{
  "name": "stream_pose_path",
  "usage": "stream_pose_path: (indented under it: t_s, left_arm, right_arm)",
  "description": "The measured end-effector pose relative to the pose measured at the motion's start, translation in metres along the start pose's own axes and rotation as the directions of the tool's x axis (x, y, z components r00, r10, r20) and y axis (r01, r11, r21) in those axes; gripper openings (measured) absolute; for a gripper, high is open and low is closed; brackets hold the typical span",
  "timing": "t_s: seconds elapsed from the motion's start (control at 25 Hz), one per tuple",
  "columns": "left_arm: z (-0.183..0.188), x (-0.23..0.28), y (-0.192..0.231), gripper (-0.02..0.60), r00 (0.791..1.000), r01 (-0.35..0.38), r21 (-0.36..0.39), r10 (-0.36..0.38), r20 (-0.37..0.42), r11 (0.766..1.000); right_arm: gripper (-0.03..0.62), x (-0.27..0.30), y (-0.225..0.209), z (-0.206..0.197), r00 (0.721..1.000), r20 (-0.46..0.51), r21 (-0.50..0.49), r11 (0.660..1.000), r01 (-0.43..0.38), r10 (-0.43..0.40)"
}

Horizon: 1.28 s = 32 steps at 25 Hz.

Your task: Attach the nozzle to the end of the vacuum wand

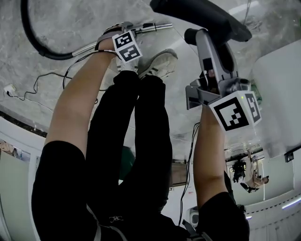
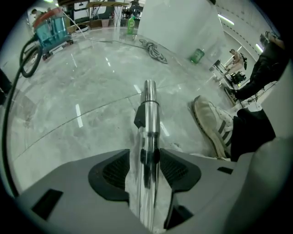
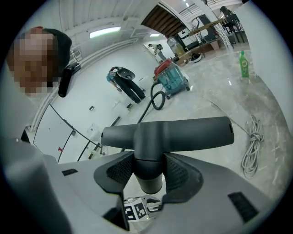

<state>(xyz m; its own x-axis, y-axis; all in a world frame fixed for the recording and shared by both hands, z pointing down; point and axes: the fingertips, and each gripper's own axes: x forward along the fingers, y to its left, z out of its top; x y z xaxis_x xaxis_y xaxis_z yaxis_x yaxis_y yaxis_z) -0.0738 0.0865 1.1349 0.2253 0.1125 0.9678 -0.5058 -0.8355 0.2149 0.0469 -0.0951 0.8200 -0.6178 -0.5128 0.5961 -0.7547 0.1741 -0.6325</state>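
The chrome vacuum wand (image 2: 149,114) lies on the marble floor, its open end pointing away from me. My left gripper (image 2: 147,171) is down over the wand with a jaw on either side and a narrow gap showing at the left pad, so it is open. In the head view the left gripper (image 1: 120,30) sits on the wand (image 1: 155,27) near the black hose (image 1: 28,33). The dark grey T-shaped nozzle (image 3: 183,132) is held by its round neck, with my right gripper (image 3: 149,171) shut on it. In the head view the nozzle (image 1: 202,14) hangs above the floor, right of the wand's end.
A white shoe (image 2: 210,125) of the person stands just right of the wand. A blue canister vacuum (image 2: 52,29) is at the far left, joined by the hose. A coiled cable (image 2: 155,51), green bottles (image 2: 197,55) and a white panel (image 1: 277,94) lie further off.
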Motion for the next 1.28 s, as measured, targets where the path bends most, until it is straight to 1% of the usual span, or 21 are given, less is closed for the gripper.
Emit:
stream_pose_path:
  t_s: [0.08, 0.12, 0.24, 0.32, 0.44, 0.48, 0.52, 0.6, 0.72, 0.8, 0.92, 1.04, 1.2, 1.28]
  left_arm:
    - [-0.004, 0.014, -0.003, 0.189, 1.0, 0.006, 0.012, -0.006, -0.023, 1.0]
    - [-0.007, 0.019, -0.004, 0.189, 0.999, -0.009, 0.017, 0.009, -0.034, 1.0]
    - [-0.01, 0.021, -0.002, 0.184, 0.993, -0.113, 0.032, 0.114, -0.024, 0.993]
    - [-0.008, 0.016, -0.007, 0.184, 0.988, -0.154, 0.03, 0.154, -0.021, 0.988]
    - [-0.006, 0.011, -0.01, 0.179, 0.989, -0.137, 0.015, 0.138, -0.052, 0.99]
    - [-0.004, 0.006, -0.01, 0.179, 0.99, -0.131, 0.011, 0.131, -0.049, 0.991]
    - [0.0, -0.004, -0.011, 0.179, 0.991, -0.129, 0.009, 0.129, -0.033, 0.992]
    - [0.009, -0.034, -0.015, 0.179, 0.991, -0.131, 0.006, 0.131, 0.033, 0.991]
    - [0.022, -0.087, -0.021, 0.179, 0.979, -0.134, 0.006, 0.132, 0.153, 0.991]
    - [0.023, -0.115, -0.022, 0.179, 0.97, -0.131, -0.001, 0.128, 0.205, 0.991]
    - [0.021, -0.144, -0.022, 0.179, 0.965, -0.119, -0.008, 0.118, 0.232, 0.993]
    - [0.027, -0.162, -0.018, 0.179, 0.959, -0.117, -0.016, 0.117, 0.257, 0.993]
    - [0.038, -0.178, -0.017, 0.179, 0.948, -0.111, -0.023, 0.112, 0.299, 0.994]
    - [0.038, -0.181, -0.022, 0.179, 0.945, -0.108, -0.017, 0.108, 0.308, 0.994]
  right_arm:
    - [0.19, 0.012, -0.014, -0.012, 1.0, -0.023, -0.01, 1.0, 0.013, -0.013]
    - [0.192, 0.017, -0.02, -0.018, 0.999, -0.035, -0.016, 1.0, 0.018, -0.018]
    - [0.19, 0.023, -0.037, -0.033, 0.998, -0.052, -0.013, 0.999, 0.041, -0.041]
    - [0.19, 0.02, -0.042, -0.037, 0.997, -0.053, -0.002, 0.999, 0.05, -0.05]
    - [0.19, 0.014, -0.045, -0.036, 0.997, -0.046, 0.016, 0.998, 0.056, -0.055]
    - [0.192, 0.011, -0.045, -0.034, 0.998, -0.045, 0.02, 0.998, 0.055, -0.054]
    - [0.19, 0.007, -0.044, -0.032, 0.998, -0.043, 0.025, 0.998, 0.052, -0.051]
    - [0.192, -0.006, -0.041, -0.025, 0.998, -0.034, 0.036, 0.998, 0.05, -0.049]
    - [0.19, -0.019, -0.036, -0.016, 0.998, -0.006, 0.059, 0.997, 0.056, -0.056]
    - [0.19, -0.021, -0.034, -0.014, 0.999, 0.006, 0.058, 0.997, 0.053, -0.053]
    - [0.19, -0.025, -0.033, -0.013, 0.999, 0.009, 0.085, 0.996, 0.04, -0.041]
    - [0.19, -0.026, -0.033, -0.017, 1.0, -0.001, 0.144, 0.989, 0.031, -0.031]
    - [0.19, -0.024, -0.028, -0.024, 1.0, 0.001, 0.238, 0.971, -0.016, 0.016]
    - [0.192, -0.024, -0.026, -0.024, 1.0, -0.002, 0.24, 0.97, -0.025, 0.027]
